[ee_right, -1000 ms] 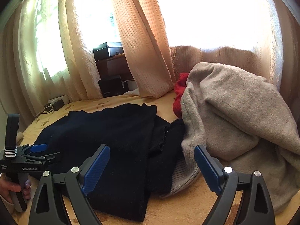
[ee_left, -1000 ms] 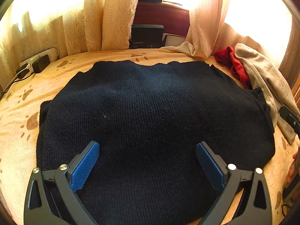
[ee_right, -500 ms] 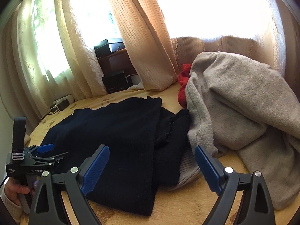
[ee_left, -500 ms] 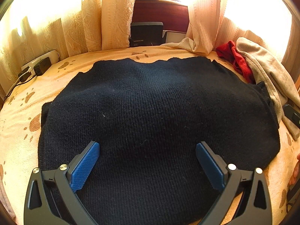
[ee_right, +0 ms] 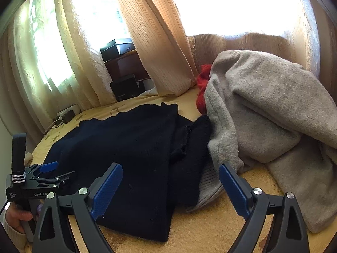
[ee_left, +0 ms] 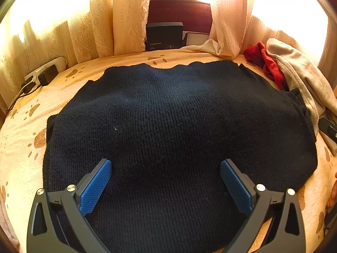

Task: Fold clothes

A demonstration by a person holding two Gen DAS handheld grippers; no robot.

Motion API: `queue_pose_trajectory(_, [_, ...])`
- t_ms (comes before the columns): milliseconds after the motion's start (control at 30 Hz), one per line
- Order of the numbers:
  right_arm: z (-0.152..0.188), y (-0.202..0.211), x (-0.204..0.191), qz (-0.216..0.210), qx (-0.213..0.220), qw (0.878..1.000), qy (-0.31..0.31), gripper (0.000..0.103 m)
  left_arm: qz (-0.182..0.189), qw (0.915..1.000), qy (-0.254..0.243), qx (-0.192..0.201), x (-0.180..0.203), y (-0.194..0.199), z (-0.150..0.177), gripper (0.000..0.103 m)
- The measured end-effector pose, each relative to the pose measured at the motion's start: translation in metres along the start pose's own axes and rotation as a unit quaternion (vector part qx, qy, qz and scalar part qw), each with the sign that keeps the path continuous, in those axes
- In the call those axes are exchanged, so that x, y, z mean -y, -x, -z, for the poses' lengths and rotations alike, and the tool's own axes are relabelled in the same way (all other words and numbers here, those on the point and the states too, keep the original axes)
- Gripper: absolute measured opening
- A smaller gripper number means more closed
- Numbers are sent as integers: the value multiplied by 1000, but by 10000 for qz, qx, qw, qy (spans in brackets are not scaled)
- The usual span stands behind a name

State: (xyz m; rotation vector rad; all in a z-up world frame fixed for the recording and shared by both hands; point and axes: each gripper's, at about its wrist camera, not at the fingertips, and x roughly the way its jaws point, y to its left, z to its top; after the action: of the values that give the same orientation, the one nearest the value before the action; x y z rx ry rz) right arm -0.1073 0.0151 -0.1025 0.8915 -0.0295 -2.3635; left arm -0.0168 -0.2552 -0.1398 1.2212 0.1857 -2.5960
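While both sets of blue-padded fingers stand spread wide and empty, the left gripper (ee_left: 165, 164) hovers over the near hem of the black knit sweater (ee_left: 174, 126), laid flat on the yellow paw-print bedspread (ee_left: 19, 143). Right gripper (ee_right: 170, 168) faces its folded edge. Beyond: crumpled grey fleece garment (ee_right: 269, 113), red cloth (ee_right: 203, 78), cream curtains (ee_right: 155, 42).
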Motion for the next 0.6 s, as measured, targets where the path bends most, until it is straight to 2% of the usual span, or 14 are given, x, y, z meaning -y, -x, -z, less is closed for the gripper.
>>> queue_pose_trajectory(600, [1, 6, -5, 122, 172, 9997, 122, 97, -34, 10000, -21, -47, 1, -2, 0, 102])
